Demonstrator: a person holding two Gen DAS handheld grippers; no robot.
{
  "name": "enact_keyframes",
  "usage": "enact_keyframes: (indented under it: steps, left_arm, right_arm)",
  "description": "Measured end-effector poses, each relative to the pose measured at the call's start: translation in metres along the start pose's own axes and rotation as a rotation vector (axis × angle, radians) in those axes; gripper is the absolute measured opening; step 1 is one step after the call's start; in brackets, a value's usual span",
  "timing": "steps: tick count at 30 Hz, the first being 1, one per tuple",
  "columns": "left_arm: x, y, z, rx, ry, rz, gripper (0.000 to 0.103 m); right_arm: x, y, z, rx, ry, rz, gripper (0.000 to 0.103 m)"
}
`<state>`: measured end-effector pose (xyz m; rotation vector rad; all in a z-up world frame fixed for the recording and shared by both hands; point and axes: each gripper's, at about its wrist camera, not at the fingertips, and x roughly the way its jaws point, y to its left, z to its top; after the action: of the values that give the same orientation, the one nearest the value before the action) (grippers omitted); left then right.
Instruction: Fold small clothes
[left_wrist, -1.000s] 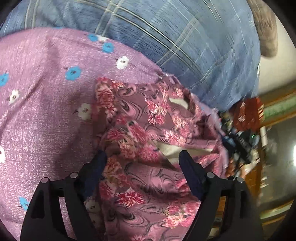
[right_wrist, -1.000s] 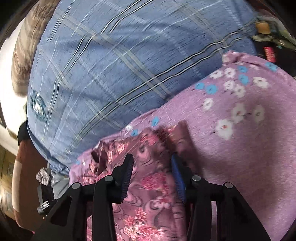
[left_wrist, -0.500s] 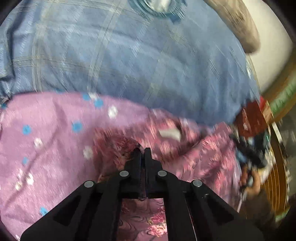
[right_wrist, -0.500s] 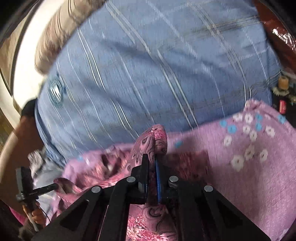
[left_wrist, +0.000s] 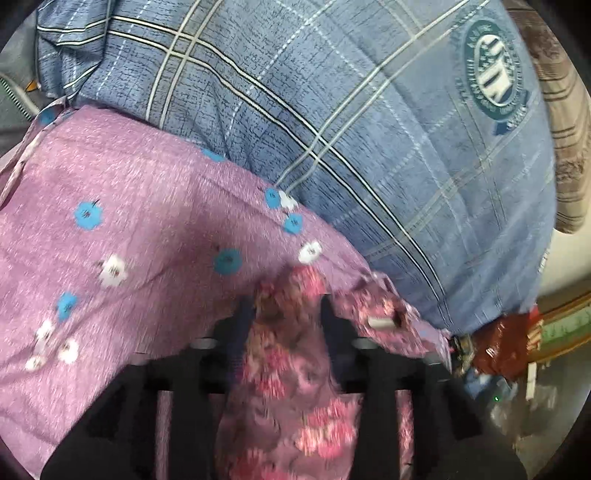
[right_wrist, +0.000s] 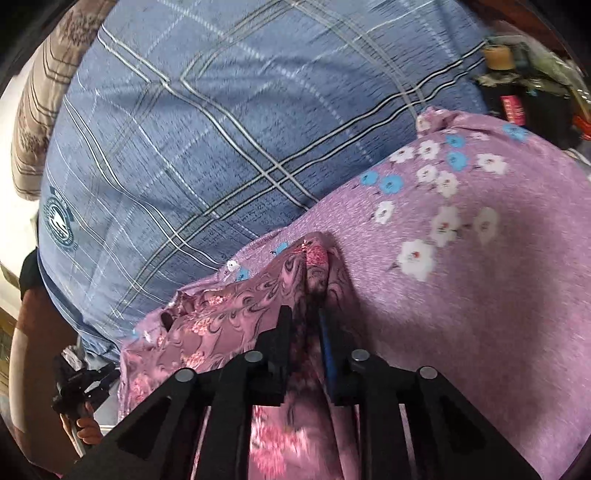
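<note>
A small mauve garment with pink flowers and dark swirls (left_wrist: 291, 384) lies bunched on a lilac cloth with blue and white flowers (left_wrist: 122, 229). My left gripper (left_wrist: 288, 314) has its jaws parted, with a fold of the garment between them. In the right wrist view the same garment (right_wrist: 236, 306) runs left from my right gripper (right_wrist: 306, 317), whose jaws stand a narrow gap apart with a raised fold of the garment (right_wrist: 314, 258) between them. The lilac cloth (right_wrist: 480, 258) spreads to the right.
A blue plaid bedcover with a round crest (left_wrist: 369, 129) lies behind the cloths, also in the right wrist view (right_wrist: 221, 129). A striped brown pillow (left_wrist: 569, 140) lies at the far edge. Cluttered items (right_wrist: 524, 85) stand at the bedside.
Half a second ago both grippers were shut on folds of the garment. Now both sets of jaws have parted, the left more widely. Both grippers have moved over the lilac cloth.
</note>
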<state>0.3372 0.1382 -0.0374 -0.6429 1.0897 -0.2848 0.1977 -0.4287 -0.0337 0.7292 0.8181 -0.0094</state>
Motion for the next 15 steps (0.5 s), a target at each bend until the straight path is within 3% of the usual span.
enact_keyframes:
  steps: [1, 5, 6, 7, 10, 12, 13, 14, 15]
  left_arm:
    - [-0.003, -0.002, -0.007, 0.015, 0.01, 0.002, 0.055]
    - [0.007, -0.011, -0.039, 0.078, 0.105, -0.017, 0.061]
    - [0.019, -0.018, -0.049, 0.092, 0.129, 0.01, 0.061]
    - [0.027, -0.02, -0.056, 0.1, 0.143, 0.051, 0.061]
    - [0.045, -0.023, -0.073, 0.104, 0.164, 0.131, 0.059]
    - [0.04, -0.027, -0.079, 0.11, 0.125, 0.162, 0.057]
    - [0.039, -0.029, -0.08, 0.113, 0.121, 0.173, 0.05]
    - [0.038, -0.03, -0.081, 0.114, 0.119, 0.183, 0.046]
    - [0.037, -0.031, -0.082, 0.115, 0.115, 0.19, 0.045]
  right_arm:
    - [-0.005, 0.0, -0.002, -0.001, -0.008, 0.003, 0.021]
    - [-0.02, 0.004, -0.017, -0.029, -0.018, 0.009, 0.03]
    - [-0.021, 0.005, -0.024, -0.034, -0.016, 0.005, 0.035]
    - [-0.021, 0.005, -0.031, -0.034, -0.014, -0.01, 0.045]
    - [-0.019, -0.002, -0.044, -0.016, 0.016, -0.041, 0.047]
    - [-0.026, -0.004, -0.05, -0.007, 0.007, -0.01, 0.047]
    - [-0.027, -0.002, -0.053, -0.023, 0.008, 0.004, 0.039]
    - [-0.028, 0.004, -0.055, -0.083, 0.02, -0.002, 0.004]
    - [-0.032, 0.012, -0.058, -0.159, 0.017, -0.034, 0.006]
